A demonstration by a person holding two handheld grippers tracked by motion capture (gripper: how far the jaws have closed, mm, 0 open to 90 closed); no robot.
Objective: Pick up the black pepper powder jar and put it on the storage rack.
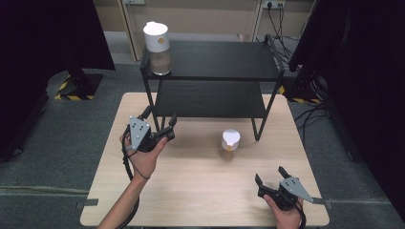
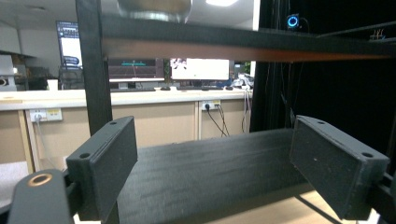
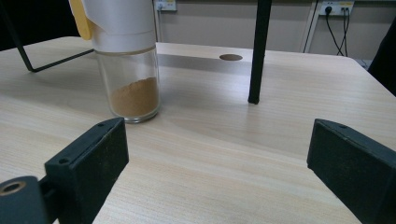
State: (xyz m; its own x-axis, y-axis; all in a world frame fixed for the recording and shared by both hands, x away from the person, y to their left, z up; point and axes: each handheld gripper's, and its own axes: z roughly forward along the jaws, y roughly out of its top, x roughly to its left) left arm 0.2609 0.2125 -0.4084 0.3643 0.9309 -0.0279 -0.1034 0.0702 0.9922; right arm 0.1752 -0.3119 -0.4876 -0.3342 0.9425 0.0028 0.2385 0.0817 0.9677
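A glass jar (image 1: pixel 230 142) with a white lid and brown powder stands upright on the wooden table (image 1: pixel 191 191), just in front of the black two-tier shelf (image 1: pixel 215 62). A second, similar jar (image 1: pixel 157 43) stands on the shelf's top left corner. My left gripper (image 1: pixel 160 119) is open and empty, held at the shelf's front left, facing its lower tier (image 2: pixel 210 163). My right gripper (image 1: pixel 271 174) is open and empty near the table's front right. In the right gripper view the table jar (image 3: pixel 128 65) is ahead to the left, beyond the jaws.
The shelf's front right leg (image 3: pixel 259 51) stands on the table behind and right of the jar. Black curtains flank the table. Cables (image 1: pixel 305 114) run over the floor at the right. A round hole (image 3: pixel 230 57) marks the tabletop far off.
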